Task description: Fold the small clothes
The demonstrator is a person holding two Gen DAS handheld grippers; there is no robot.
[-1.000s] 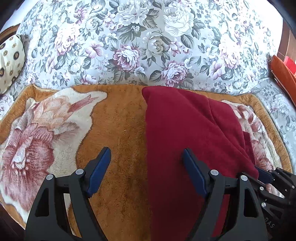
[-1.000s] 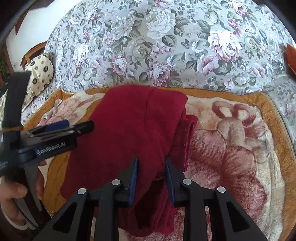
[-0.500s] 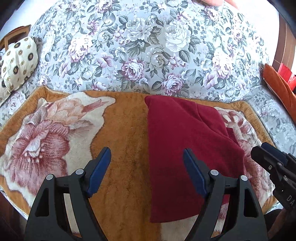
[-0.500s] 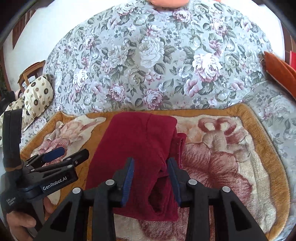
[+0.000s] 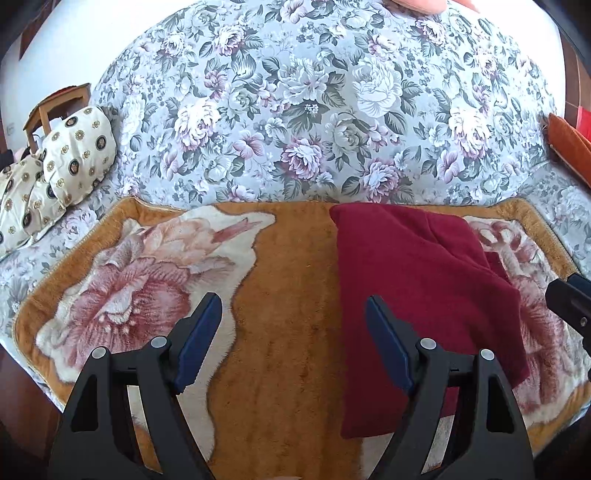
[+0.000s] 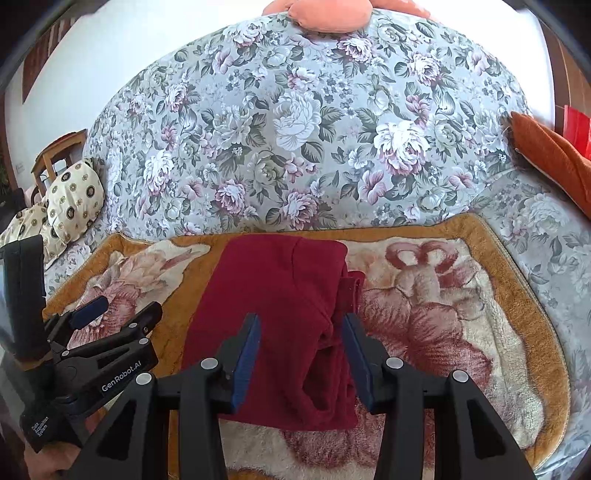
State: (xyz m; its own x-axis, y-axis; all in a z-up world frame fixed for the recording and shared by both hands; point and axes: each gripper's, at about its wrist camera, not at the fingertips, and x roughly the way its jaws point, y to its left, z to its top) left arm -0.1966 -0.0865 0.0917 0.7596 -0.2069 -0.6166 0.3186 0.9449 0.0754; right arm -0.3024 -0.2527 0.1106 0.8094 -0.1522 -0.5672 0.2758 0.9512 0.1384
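A dark red fleece garment (image 5: 417, 280) lies folded into a long strip on an orange-and-cream floral blanket (image 5: 288, 280); it also shows in the right wrist view (image 6: 280, 310). A sleeve or cuff edge sticks out on its right side (image 6: 351, 291). My left gripper (image 5: 293, 339) is open and empty, raised above the blanket just left of the garment. My right gripper (image 6: 301, 354) is open and empty, raised above the garment's near end. The left gripper also appears at the lower left of the right wrist view (image 6: 110, 321).
The blanket lies on a bed with a grey floral cover (image 6: 295, 122). A cream dotted pillow (image 5: 74, 155) sits at the left, an orange cushion (image 6: 550, 155) at the right, a pink pillow (image 6: 321, 14) at the far end. A wooden chair (image 6: 55, 155) stands beyond the left edge.
Both grippers have pulled back and up from the garment. My right gripper's jaws have opened wider and let go of the red cloth, which now lies flat.
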